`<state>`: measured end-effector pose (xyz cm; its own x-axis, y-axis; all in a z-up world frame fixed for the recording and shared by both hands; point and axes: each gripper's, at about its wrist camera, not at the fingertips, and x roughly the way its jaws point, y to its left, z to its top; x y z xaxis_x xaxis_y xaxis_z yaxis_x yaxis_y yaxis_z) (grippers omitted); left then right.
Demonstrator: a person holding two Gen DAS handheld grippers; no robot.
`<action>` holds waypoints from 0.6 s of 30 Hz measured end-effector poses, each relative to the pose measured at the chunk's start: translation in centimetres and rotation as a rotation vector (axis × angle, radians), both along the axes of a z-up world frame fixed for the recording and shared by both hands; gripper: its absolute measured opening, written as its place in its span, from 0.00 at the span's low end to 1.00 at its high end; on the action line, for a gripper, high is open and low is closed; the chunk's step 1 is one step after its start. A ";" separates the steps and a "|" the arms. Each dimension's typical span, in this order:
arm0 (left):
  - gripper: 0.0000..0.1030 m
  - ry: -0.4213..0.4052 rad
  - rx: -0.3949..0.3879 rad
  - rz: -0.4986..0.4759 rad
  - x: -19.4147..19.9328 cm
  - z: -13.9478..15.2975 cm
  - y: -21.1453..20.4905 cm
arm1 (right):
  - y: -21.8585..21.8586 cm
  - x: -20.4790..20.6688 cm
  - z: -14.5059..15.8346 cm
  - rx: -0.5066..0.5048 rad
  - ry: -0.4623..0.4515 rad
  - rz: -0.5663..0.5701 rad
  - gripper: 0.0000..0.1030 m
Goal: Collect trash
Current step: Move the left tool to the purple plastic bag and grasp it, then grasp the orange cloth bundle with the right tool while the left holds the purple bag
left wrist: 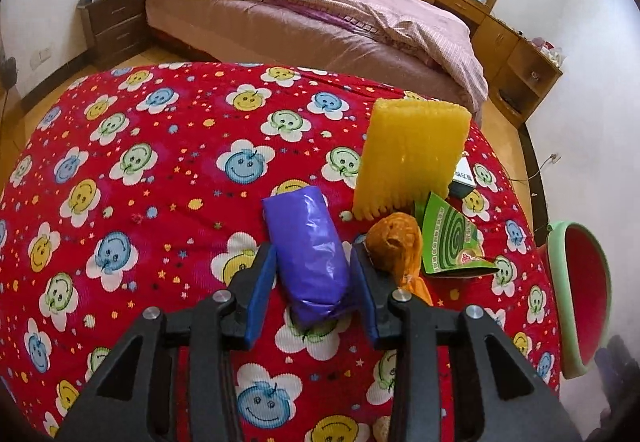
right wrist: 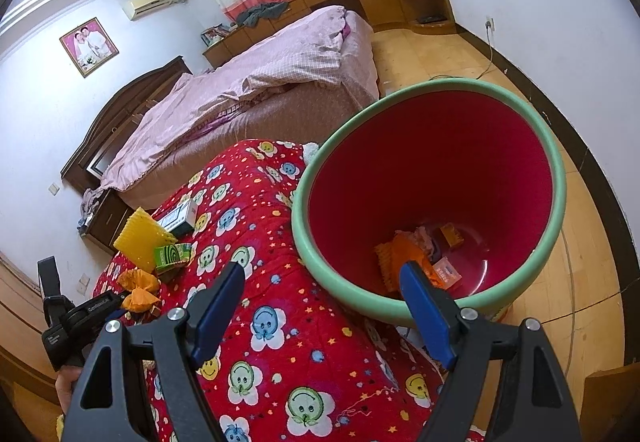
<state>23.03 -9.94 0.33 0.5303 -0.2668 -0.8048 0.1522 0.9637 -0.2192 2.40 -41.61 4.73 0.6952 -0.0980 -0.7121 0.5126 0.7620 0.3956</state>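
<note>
A purple plastic packet [left wrist: 310, 256] lies on the red smiley-flower cloth [left wrist: 160, 178]. My left gripper [left wrist: 314, 254] is open, its blue pads on either side of the packet, not squeezing it. Beside it lie an orange wrapper [left wrist: 398, 244], a yellow foam net [left wrist: 412, 156], a green mosquito-coil box [left wrist: 450, 242] and a small white-and-black box [left wrist: 466, 174]. My right gripper [right wrist: 322, 276] is open and empty, over the cloth beside the red bin with a green rim [right wrist: 432, 178]. The bin holds orange and pink scraps [right wrist: 416, 254].
The bin also shows at the right edge of the left wrist view [left wrist: 580, 298]. A bed with a pink quilt [left wrist: 320, 14] stands beyond the cloth. A dark nightstand [left wrist: 116, 22] and wooden cabinets [left wrist: 500, 38] line the walls. The left gripper's body [right wrist: 76, 318] shows in the right wrist view.
</note>
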 end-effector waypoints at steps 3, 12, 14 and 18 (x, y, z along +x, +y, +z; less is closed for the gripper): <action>0.35 -0.010 -0.002 -0.006 -0.1 0.0 0.1 | 0.5 0.2 0.0 -0.002 0.002 0.012 0.79; 0.34 -0.051 -0.027 0.010 -1.3 1.7 2.5 | 2.5 1.4 1.0 -0.032 -0.006 0.070 0.79; 0.34 -0.063 -0.014 0.018 -1.8 2.2 3.2 | 3.2 2.0 1.3 -0.038 -0.010 0.091 0.79; 0.34 -0.082 0.003 0.041 -3.0 2.9 4.9 | 4.8 3.4 1.6 -0.045 -0.015 0.141 0.79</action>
